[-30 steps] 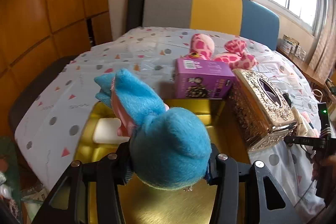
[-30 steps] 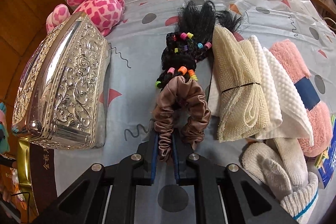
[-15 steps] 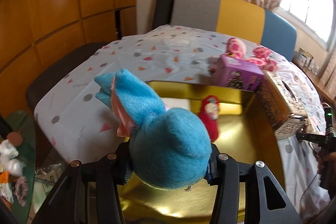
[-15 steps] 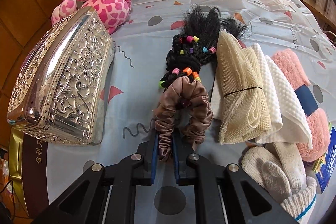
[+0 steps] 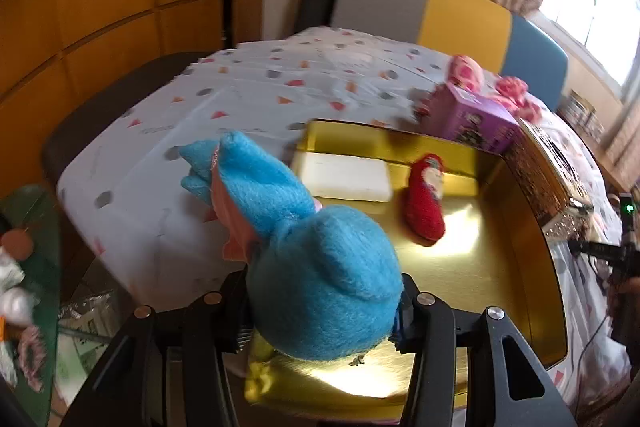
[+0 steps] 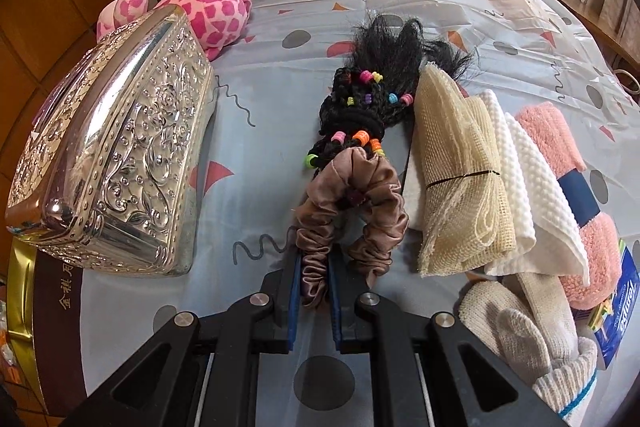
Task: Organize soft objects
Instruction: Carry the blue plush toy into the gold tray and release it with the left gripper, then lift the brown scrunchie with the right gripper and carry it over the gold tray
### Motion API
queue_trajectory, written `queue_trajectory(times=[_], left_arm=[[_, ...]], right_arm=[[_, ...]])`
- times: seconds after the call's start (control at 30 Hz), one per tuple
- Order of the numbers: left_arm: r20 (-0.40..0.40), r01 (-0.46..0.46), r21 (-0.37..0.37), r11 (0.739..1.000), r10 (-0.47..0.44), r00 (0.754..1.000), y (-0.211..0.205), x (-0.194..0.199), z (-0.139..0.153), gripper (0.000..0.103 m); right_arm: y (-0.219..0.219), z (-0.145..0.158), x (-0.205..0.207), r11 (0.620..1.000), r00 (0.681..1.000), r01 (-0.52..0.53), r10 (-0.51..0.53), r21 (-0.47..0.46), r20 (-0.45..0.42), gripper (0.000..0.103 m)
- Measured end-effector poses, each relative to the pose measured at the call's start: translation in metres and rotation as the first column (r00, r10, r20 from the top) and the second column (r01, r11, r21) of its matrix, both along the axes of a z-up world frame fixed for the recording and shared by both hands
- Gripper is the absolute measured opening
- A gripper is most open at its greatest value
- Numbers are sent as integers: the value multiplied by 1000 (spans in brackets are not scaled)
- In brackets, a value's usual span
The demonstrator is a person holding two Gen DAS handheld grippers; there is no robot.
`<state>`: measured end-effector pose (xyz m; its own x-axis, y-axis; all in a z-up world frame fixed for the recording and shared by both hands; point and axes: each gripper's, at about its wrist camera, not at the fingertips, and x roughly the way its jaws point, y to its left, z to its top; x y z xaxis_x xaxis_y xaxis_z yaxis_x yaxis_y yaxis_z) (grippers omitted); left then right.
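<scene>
My left gripper (image 5: pixel 322 301) is shut on a blue plush toy (image 5: pixel 312 251) with a pink front, held above the near left corner of a gold tray (image 5: pixel 536 267). A white foam block (image 5: pixel 344 177) and a red plush doll (image 5: pixel 426 201) lie in the tray. My right gripper (image 6: pixel 314 277) is shut on a brown satin scrunchie (image 6: pixel 352 211) that rests on the tablecloth. A black braided hairpiece with coloured beads (image 6: pixel 372 99) lies just beyond the scrunchie.
A silver embossed tissue box (image 6: pixel 116 163) stands left of the scrunchie, a pink spotted plush (image 6: pixel 200 3) behind it. A beige mesh cloth (image 6: pixel 460 179), white cloths, a pink towel (image 6: pixel 560 147) and knit gloves (image 6: pixel 520 327) lie right. A purple box (image 5: pixel 468 121) stands behind the tray.
My left gripper has swung left and back with the blue plush, bringing the tray's left side, red doll and foam block into view. My right gripper has pulled back slightly with the scrunchie.
</scene>
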<state>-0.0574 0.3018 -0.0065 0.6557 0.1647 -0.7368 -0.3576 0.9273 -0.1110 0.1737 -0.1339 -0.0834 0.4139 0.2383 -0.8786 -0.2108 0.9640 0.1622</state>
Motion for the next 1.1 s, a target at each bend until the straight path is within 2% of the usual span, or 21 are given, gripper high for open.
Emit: queue_trajectory(times=[0.13, 0.27, 0.43, 0.5, 0.53, 0.63, 0.73, 0.87, 1.1], left_arm=[[-16, 61, 6, 998, -60, 998, -14, 24, -6, 52], [-61, 108, 39, 993, -105, 993, -21, 53, -15, 59], [-113, 74, 71, 995, -65, 991, -17, 70, -30, 67], [-107, 59, 70, 996, -52, 993, -16, 67, -30, 81], [-94, 51, 71, 996, -44, 995, -16, 64, -28, 83], [-71, 19, 94, 995, -12, 997, -17, 56, -23, 84], [-78, -20, 90, 996, 28, 997, -16, 48, -21, 85], [-50, -49, 79, 996, 53, 997, -19, 33, -14, 89], [-24, -49, 78, 996, 51, 998, -28, 17, -8, 90]], right_arm=[[2, 1, 1, 1000, 1000, 0, 0, 1, -1, 10], [0, 1, 1, 1000, 1000, -1, 1, 1, -1, 10], [-2, 0, 0, 1000, 1000, 4, -4, -1, 1, 10], [-1, 0, 1, 1000, 1000, 4, -4, -9, 2, 10], [0, 0, 1, 1000, 1000, 4, -4, -13, 3, 10], [2, 1, 3, 1000, 1000, 11, -11, -21, 4, 10], [6, 2, 3, 999, 1000, 16, -15, -38, 4, 10], [8, 4, 8, 998, 999, 39, -39, -42, -17, 10], [14, 10, 19, 997, 997, 61, -63, -41, -43, 11]])
